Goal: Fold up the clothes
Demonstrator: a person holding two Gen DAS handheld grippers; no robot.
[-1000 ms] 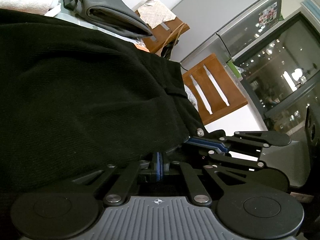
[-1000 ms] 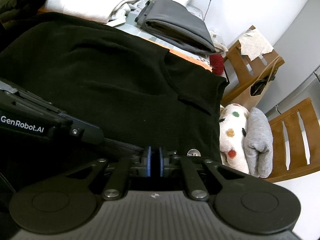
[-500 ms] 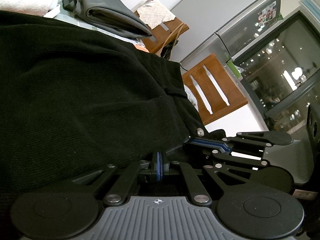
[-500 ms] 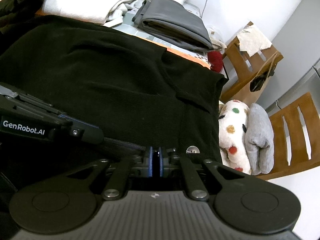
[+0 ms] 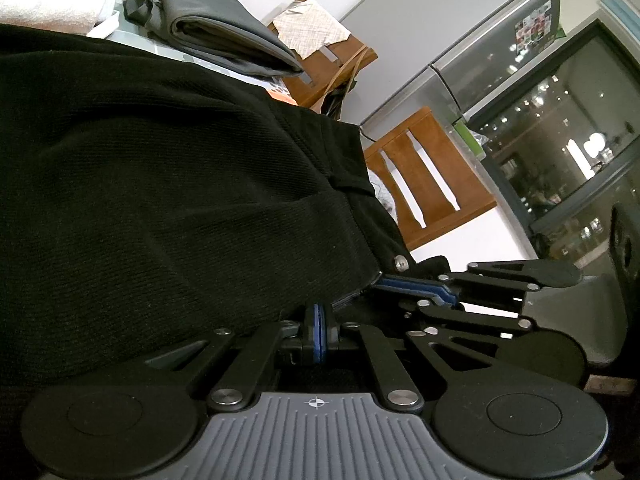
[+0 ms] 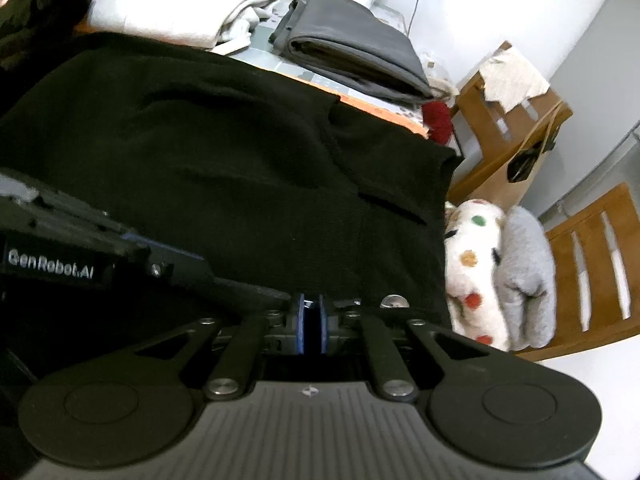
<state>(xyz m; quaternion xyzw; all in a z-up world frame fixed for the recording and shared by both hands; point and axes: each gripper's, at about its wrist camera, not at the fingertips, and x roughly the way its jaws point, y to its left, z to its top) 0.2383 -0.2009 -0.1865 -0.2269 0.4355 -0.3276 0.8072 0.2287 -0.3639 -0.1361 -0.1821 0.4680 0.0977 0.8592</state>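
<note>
- The black trousers (image 6: 224,168) lay spread flat across the table ahead of both grippers, waistband end toward the right gripper's side, where a metal button (image 6: 394,301) showed just beyond its fingertips; flat like this, the cloth was ready for a fold.
- The left gripper (image 5: 319,322) had its blue pads pressed together at the near edge of the trousers (image 5: 160,184); the fabric edge met the pads, so it looked pinched, probably to lift that edge over.
- The right gripper (image 6: 311,322) was opening, a narrow dark gap showing between its blue pads; whether cloth sat in that gap could not be told.
- The two grippers sat close together, the left one's body just left of the right one's fingers, which suits a two-handed hold on one hem.
- Beyond the trousers, farther from the grippers, a folded grey garment (image 6: 352,60) and a cream garment (image 6: 176,12) rested on the table, seemingly set aside as done.
- To the right of the right gripper, a spotted soft toy (image 6: 476,264) lay on a wooden chair (image 6: 596,264), clear of the work.
</note>
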